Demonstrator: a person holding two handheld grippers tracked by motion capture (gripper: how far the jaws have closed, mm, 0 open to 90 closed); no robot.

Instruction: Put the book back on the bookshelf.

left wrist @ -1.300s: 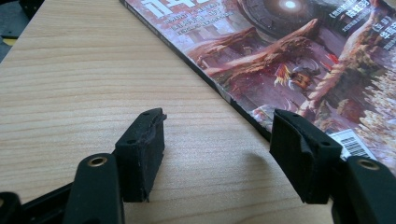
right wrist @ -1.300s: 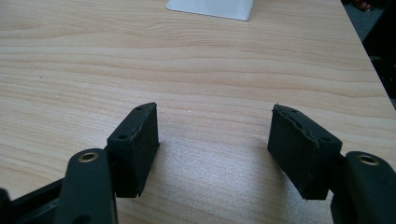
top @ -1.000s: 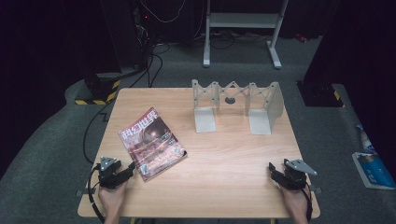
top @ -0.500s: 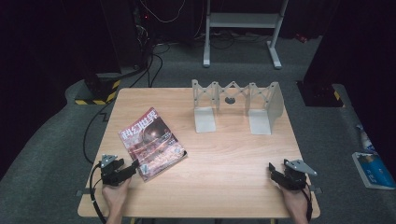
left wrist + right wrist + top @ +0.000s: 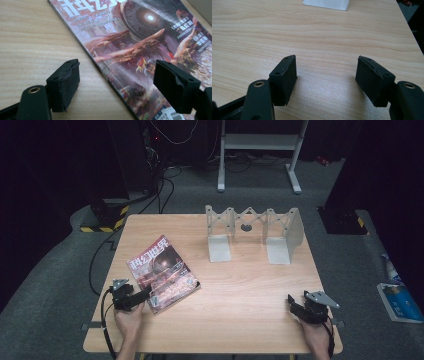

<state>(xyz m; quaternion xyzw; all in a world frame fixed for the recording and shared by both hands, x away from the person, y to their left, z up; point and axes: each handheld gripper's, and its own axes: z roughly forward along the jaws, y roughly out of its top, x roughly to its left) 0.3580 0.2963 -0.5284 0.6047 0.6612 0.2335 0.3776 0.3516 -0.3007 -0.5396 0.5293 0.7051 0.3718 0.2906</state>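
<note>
Your left gripper [image 5: 115,82] has its fingers [image 5: 63,83] spread wide across the near edge of the magazine [image 5: 150,57], one over bare bench [image 5: 32,42], one over the cover. Nothing is gripped yet. To take that edge, I judge you should drop the outer finger to bench level and slide in before you close. The magazine lies at about 8 o'clock on the bench. Your right gripper [image 5: 327,80] rests open and empty at 5 o'clock; the rack [image 5: 252,232] stands at 12.
</note>
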